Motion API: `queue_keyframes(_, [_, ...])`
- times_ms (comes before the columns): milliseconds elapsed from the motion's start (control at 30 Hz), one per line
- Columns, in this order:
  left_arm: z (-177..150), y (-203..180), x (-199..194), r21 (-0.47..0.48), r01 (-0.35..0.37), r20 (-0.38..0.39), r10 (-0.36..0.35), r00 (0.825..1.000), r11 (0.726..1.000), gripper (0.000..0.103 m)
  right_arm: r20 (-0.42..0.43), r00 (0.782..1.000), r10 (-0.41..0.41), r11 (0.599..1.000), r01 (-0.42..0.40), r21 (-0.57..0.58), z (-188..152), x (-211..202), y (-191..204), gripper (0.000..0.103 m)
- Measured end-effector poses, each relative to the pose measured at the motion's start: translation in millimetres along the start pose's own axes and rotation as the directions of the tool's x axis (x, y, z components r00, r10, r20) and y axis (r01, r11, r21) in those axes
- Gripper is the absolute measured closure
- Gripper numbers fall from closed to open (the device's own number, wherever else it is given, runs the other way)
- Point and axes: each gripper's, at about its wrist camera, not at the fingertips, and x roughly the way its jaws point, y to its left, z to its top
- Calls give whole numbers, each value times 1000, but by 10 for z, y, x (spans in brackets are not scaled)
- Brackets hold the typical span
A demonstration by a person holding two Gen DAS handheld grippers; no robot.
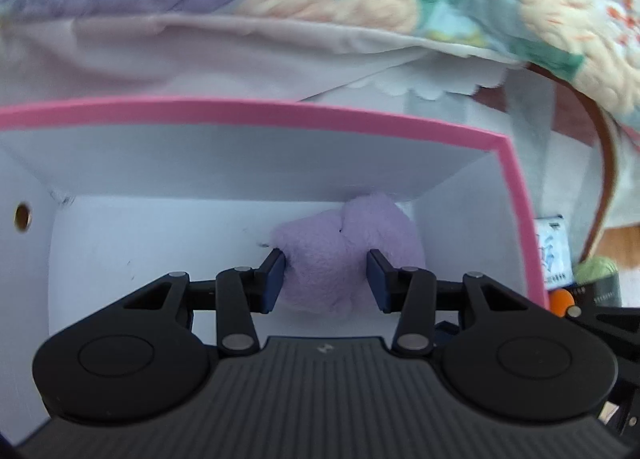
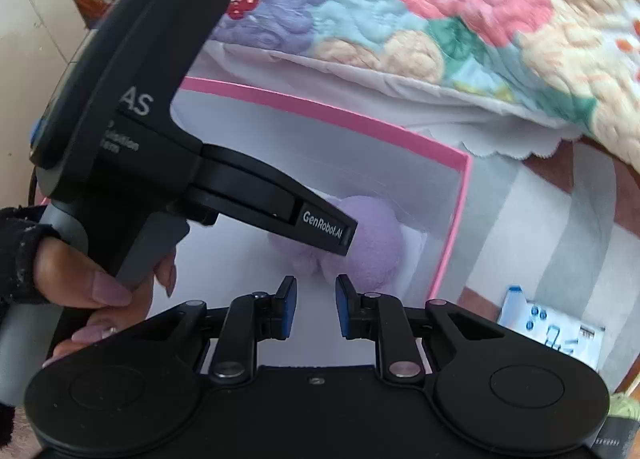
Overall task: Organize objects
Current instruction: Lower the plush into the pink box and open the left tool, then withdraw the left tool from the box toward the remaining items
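Left wrist: lilac plush (image 1: 340,255) sits between left claw (image 1: 326,279) pads.

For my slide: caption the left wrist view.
Left tongs clasp a lilac plush toy inside the pink-rimmed white box.

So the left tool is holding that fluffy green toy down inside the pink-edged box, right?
Not quite: the fluffy toy is pale purple, not green. The left wrist view shows the left tool with its pads at either side of it, down inside the pink-edged box.
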Motion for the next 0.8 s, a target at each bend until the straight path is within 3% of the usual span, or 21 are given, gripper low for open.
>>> queue_keyframes(200, [10, -2, -71, 5, -63, -20, 63, 998, 998, 59, 18, 1000, 23, 999, -23, 22, -68, -38, -3, 80])
queue_keyframes(300, [-8, -125, -224, -8, -96, -19, 96, 995, 995, 50, 37, 998, 43, 997, -45, 63, -132, -123, -30, 76])
queue_keyframes(567, [-200, -297, -1058, 37, -165, -1, 165, 986, 986, 32, 83, 989, 121, 988, -128, 91, -250, -602, 40, 64])
queue_keyframes(800, [-398, -392, -1748, 67, -160, 17, 159, 987, 985, 28, 78, 984, 161, 986, -164, 36, -283, -1152, 179, 50])
